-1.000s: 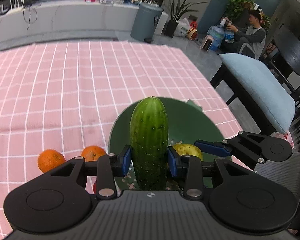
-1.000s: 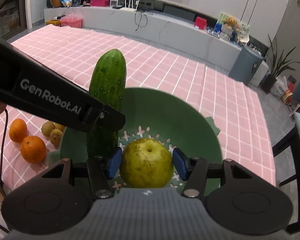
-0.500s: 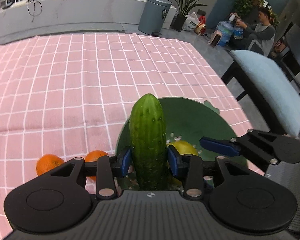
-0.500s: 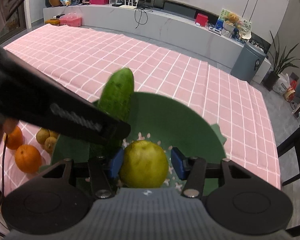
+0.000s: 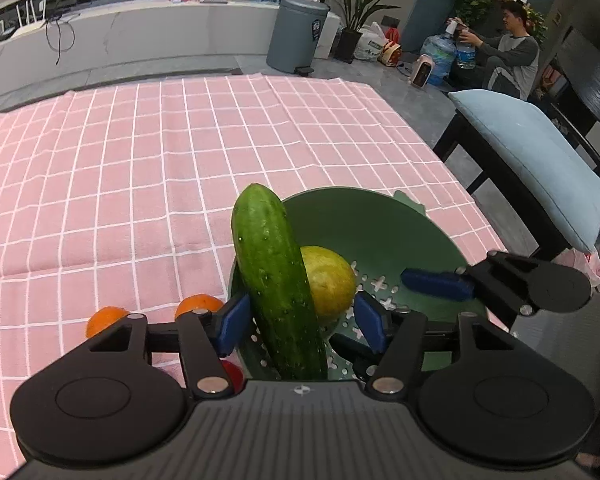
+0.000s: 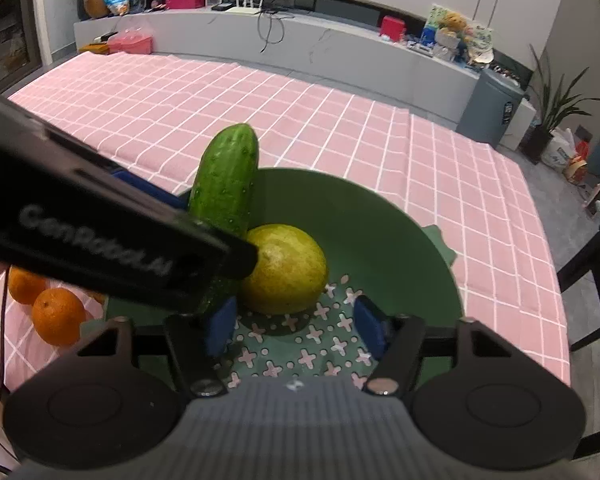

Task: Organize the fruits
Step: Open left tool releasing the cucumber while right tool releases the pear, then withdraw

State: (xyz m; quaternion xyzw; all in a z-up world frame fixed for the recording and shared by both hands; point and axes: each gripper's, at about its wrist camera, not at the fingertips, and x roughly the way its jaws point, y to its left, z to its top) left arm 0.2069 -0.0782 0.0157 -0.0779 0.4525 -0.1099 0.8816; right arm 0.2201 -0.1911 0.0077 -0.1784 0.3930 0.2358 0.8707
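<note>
Ahead of our left gripper (image 5: 300,322) we find the cucumber (image 5: 278,280) leaning in the colander (image 5: 400,228), the pear (image 5: 332,280) right of it, two oranges (image 5: 198,305) left on the tablecloth (image 5: 140,168).

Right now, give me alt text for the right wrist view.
A green colander on a pink checked tablecloth holds a yellow-green fruit and a leaning cucumber. The right claw hangs open before the fruit, jaws just opened, nothing between them.
</note>
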